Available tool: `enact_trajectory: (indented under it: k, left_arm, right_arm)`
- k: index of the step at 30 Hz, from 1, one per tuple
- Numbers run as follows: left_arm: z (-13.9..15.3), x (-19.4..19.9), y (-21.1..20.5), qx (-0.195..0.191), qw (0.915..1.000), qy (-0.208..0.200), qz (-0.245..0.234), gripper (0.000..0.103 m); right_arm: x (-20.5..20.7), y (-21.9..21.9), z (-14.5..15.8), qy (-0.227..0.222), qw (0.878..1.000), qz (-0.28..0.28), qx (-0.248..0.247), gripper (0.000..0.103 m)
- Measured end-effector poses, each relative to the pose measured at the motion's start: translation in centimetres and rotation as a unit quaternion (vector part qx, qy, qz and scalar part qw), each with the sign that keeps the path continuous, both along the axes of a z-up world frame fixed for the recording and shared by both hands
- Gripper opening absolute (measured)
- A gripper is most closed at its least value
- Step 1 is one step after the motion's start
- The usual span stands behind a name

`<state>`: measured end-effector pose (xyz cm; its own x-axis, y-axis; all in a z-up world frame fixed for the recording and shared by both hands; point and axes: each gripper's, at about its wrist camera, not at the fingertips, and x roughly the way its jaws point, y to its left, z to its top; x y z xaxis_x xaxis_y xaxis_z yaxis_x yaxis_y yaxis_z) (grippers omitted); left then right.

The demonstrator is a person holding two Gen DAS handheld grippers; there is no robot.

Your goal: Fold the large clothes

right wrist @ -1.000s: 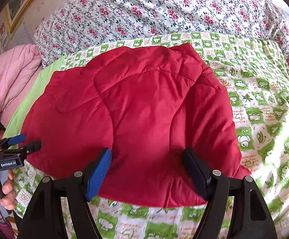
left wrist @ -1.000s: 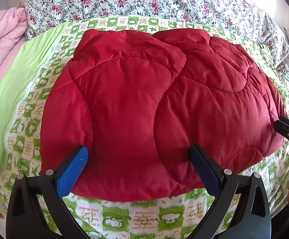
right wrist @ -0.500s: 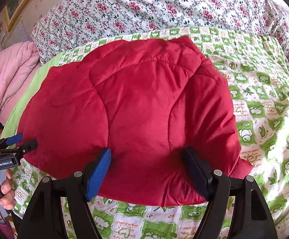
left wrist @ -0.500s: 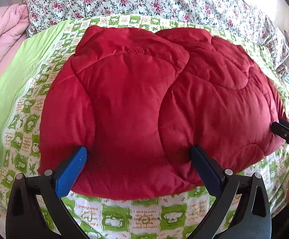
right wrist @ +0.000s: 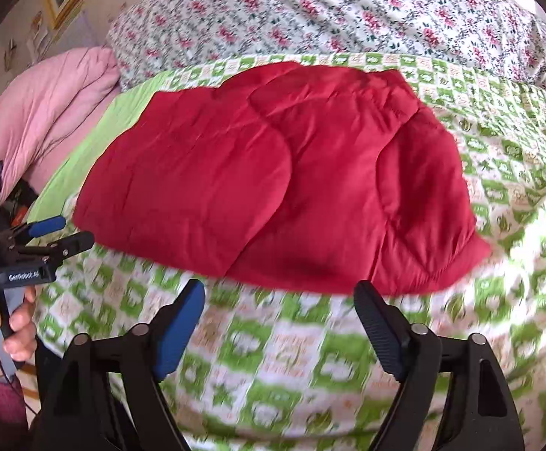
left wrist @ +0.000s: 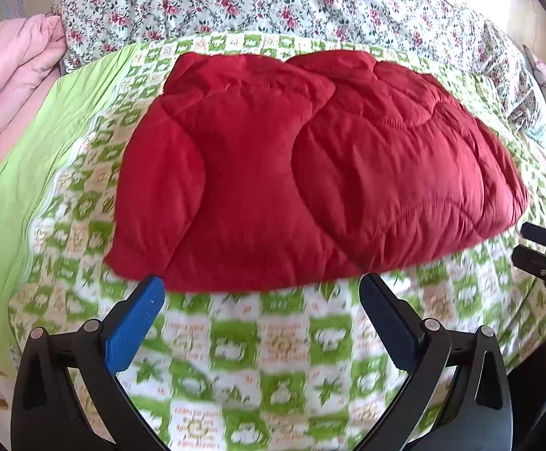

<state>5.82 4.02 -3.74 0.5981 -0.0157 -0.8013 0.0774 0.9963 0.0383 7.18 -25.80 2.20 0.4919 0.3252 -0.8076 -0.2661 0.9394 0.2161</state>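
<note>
Folded red quilted garment [left wrist: 310, 173] lies mid-frame on bed [left wrist: 273, 357]. Left gripper [left wrist: 261, 293] wide open, empty; right gripper [right wrist: 278, 297] empty, jaws just opening.

Our left gripper [left wrist: 261, 300] angled down, jaws wide and empty, our right gripper [right wrist: 278, 300] likewise, jaws just widened, nothing between, left hand [right wrist: 4, 329] seemingly wrapped round its handle

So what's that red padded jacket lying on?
The red padded jacket lies on a green-and-white checked cover, which shows all around it. A floral quilt sits behind. Whatever lies directly beneath the jacket is hidden.
</note>
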Motion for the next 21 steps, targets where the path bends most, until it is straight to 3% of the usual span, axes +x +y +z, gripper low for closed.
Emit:
enact_trajectory:
  k: [8,14,21]
  left_arm:
    - [-0.4,-2.5,-0.5,0.031,0.9994,0.015,-0.004,0.103]
    - [0.3,-3.6,-1.6,0.085,0.9962,0.000,-0.017,0.103]
    - [2.6,-2.9,-2.0,0.103,0.9941,-0.027,-0.023,0.103]
  right_arm:
    - [-3.2,0.4,0.9,-0.003,0.999,0.030,-0.018,0.091]
    - [-4.4,0.7,1.0,0.001,0.998,0.047,-0.038,0.095]
    - [-4.1,1.4,2.6,-0.015,0.996,0.065,-0.063,0.096]
